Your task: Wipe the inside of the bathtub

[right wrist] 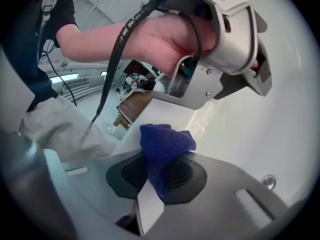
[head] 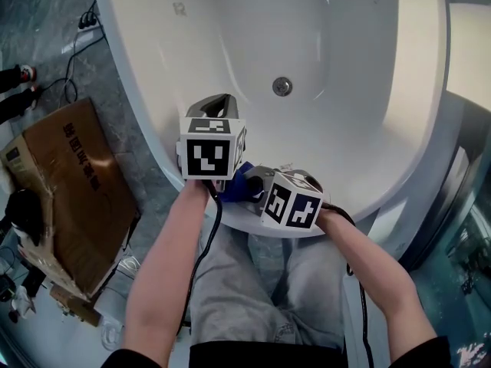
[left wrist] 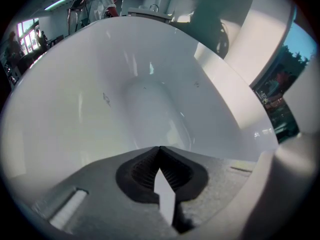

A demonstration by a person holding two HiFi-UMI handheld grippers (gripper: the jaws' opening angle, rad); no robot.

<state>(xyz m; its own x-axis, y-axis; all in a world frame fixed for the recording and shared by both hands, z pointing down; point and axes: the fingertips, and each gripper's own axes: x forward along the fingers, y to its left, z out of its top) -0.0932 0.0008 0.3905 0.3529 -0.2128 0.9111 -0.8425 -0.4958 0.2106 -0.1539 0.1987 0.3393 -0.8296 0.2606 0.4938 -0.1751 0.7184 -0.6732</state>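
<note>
At white bathtub (head: 349,75) near rim, R gripper (right wrist: 157,160) has jaws clamped on blue cloth (right wrist: 167,140); L gripper (left wrist: 160,151) alongside, jaws closed, empty.

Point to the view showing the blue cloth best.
Right gripper view: the blue cloth sits close up at the centre, clamped between the fingers. Head view shows only a small, mostly hidden blue patch. Left gripper view shows none of it.

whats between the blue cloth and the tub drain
Only bare white bathtub surface lies between the blue cloth and the drain. The head view shows this stretch with nothing on it.
</note>
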